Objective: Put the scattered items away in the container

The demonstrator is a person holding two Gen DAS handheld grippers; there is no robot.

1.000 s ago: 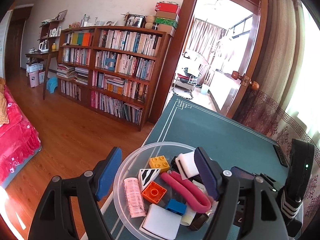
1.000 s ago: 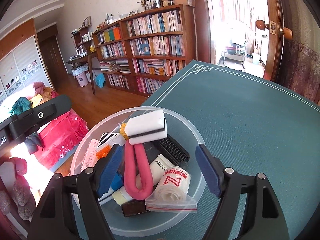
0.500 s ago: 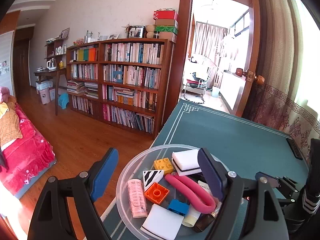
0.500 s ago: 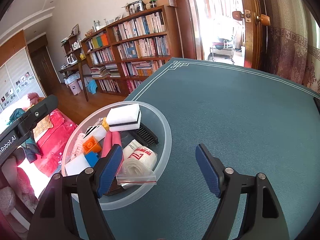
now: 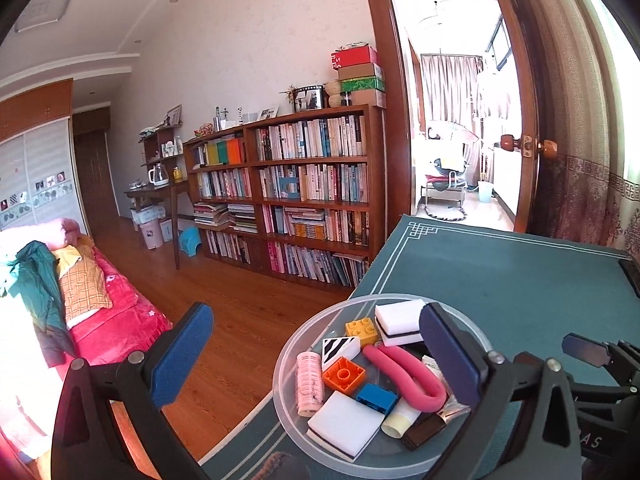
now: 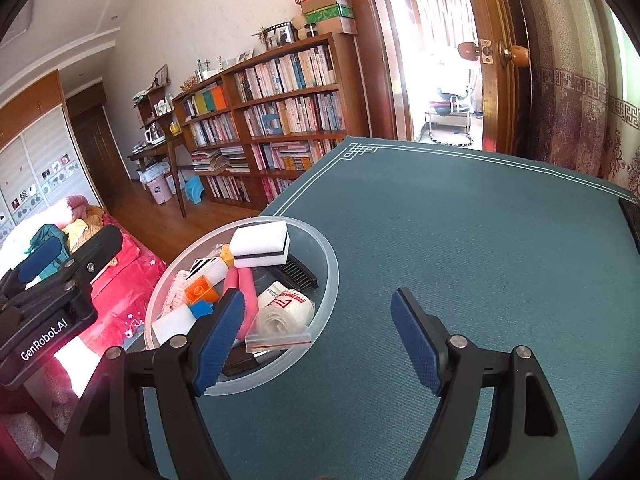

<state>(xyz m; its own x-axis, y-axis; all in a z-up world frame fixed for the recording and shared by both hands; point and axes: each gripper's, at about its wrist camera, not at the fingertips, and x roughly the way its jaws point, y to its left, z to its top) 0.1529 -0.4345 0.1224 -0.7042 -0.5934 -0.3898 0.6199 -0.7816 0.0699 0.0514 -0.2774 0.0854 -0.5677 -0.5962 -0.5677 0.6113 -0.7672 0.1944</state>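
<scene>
Both my claws, left gripper (image 5: 316,354) and right gripper (image 6: 320,338), gape wide, holding nothing; clear bowl (image 6: 330,276) of gathered items rests on green table (image 6: 480,240).

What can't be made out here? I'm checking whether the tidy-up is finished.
- Left wrist view: the clear round plastic bowl has its right side hidden by the left claw finger.
- Right wrist view: the flat dark object is cut off by the picture edge, so it is unidentifiable.
- Both views: the near part of the green table mat is hidden by the claws.
</scene>
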